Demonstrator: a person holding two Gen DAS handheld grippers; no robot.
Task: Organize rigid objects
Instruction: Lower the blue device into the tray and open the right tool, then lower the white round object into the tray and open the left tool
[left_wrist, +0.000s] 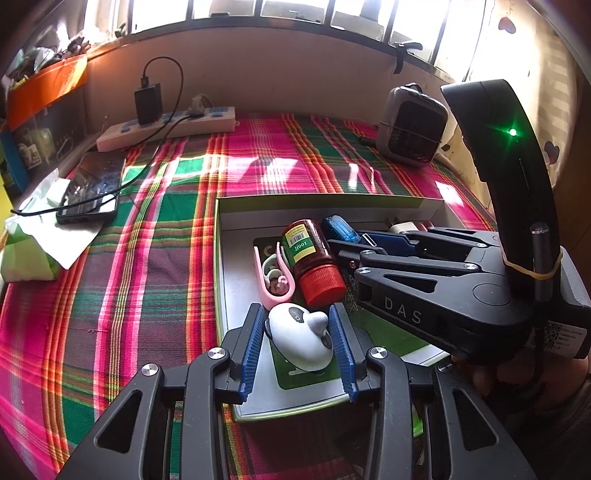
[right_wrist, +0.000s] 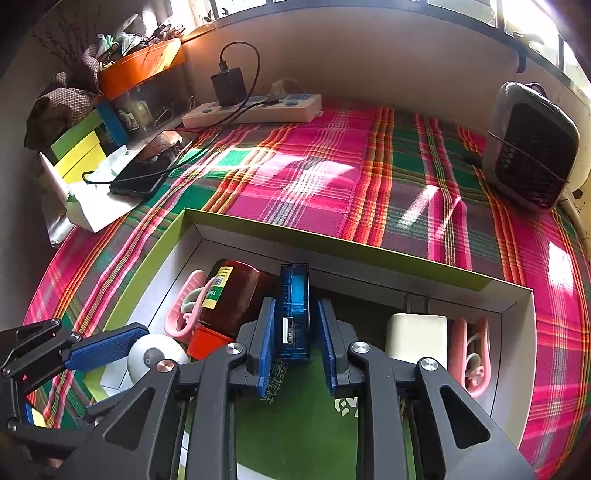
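The shallow green-rimmed cardboard box (right_wrist: 369, 254) on the plaid cloth (left_wrist: 147, 229) holds everything. The left gripper (left_wrist: 301, 332) clasps a white panda-faced plastic toy (left_wrist: 303, 338) at the box's near edge. The right gripper (right_wrist: 295, 338) straddles a translucent blue USB module (right_wrist: 293, 314) in the box – pads slightly clear of it. A brown red-capped bottle (right_wrist: 229, 299) lies just beside that module.

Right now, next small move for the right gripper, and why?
Probably lift the right gripper straight back. The blue USB module already lies in the box against the brown bottle, and gaps show beside both fingers.
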